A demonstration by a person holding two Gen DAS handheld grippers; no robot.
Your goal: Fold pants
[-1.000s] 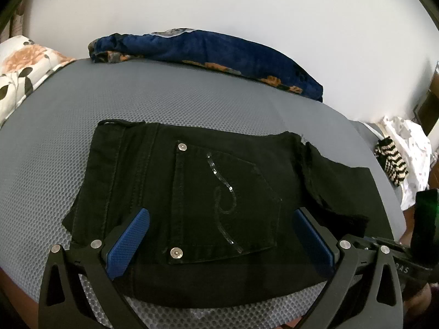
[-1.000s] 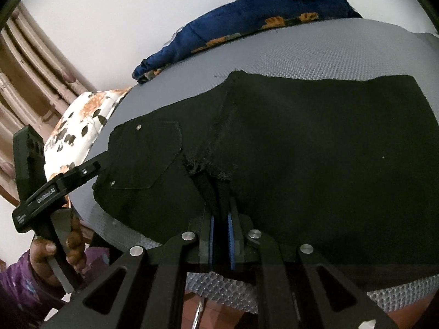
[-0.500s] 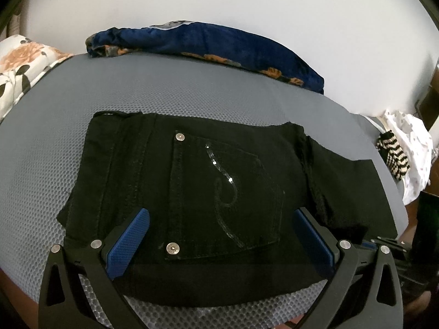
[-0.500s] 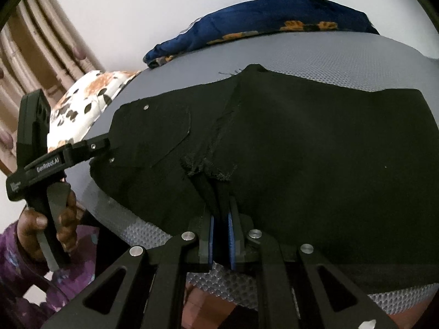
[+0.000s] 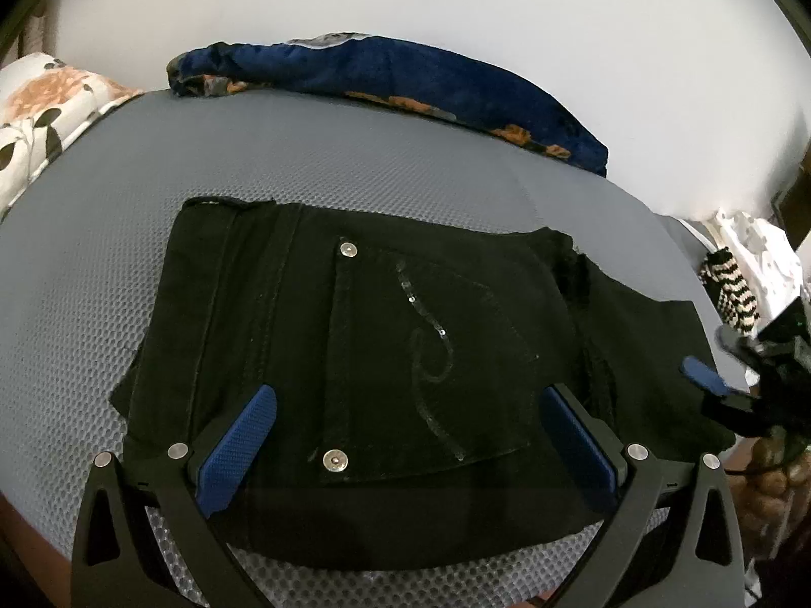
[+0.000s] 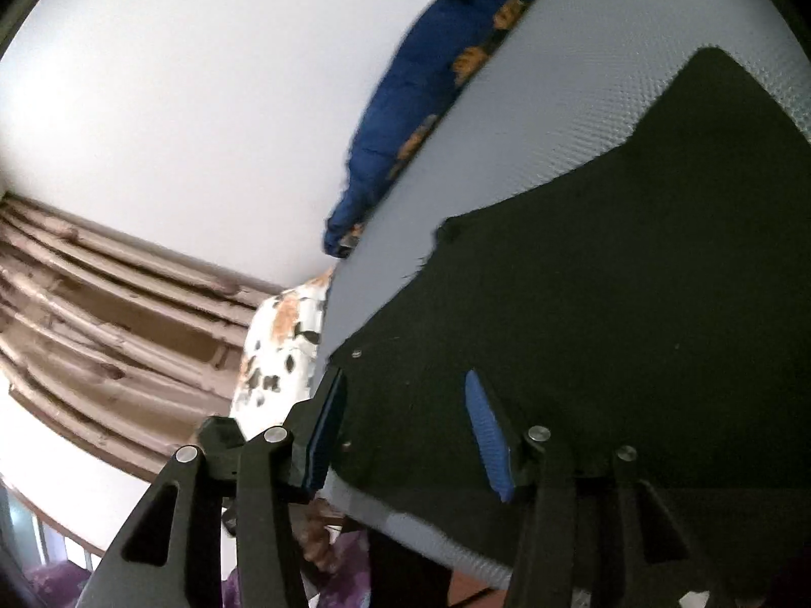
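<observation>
The black pants (image 5: 385, 349) lie folded flat on the grey mesh mattress (image 5: 314, 177), back pocket with studs and sequin curl facing up. My left gripper (image 5: 405, 435) is open, its blue pads (image 5: 238, 441) spread wide over the near edge of the pants, holding nothing. My right gripper (image 6: 405, 425) is open and tilted, above the pants (image 6: 633, 304) near their front edge, holding nothing. It also shows at the right edge of the left wrist view (image 5: 709, 380).
A dark blue floral cloth (image 5: 405, 81) lies along the far edge against the white wall. A floral pillow (image 5: 35, 121) sits far left. Striped and white clothes (image 5: 735, 283) lie at the right. Brown curtains (image 6: 101, 314) hang left in the right wrist view.
My right gripper has let go of the pants' frayed hem, opened, and rolled sideways. My left gripper stays open and has barely moved.
</observation>
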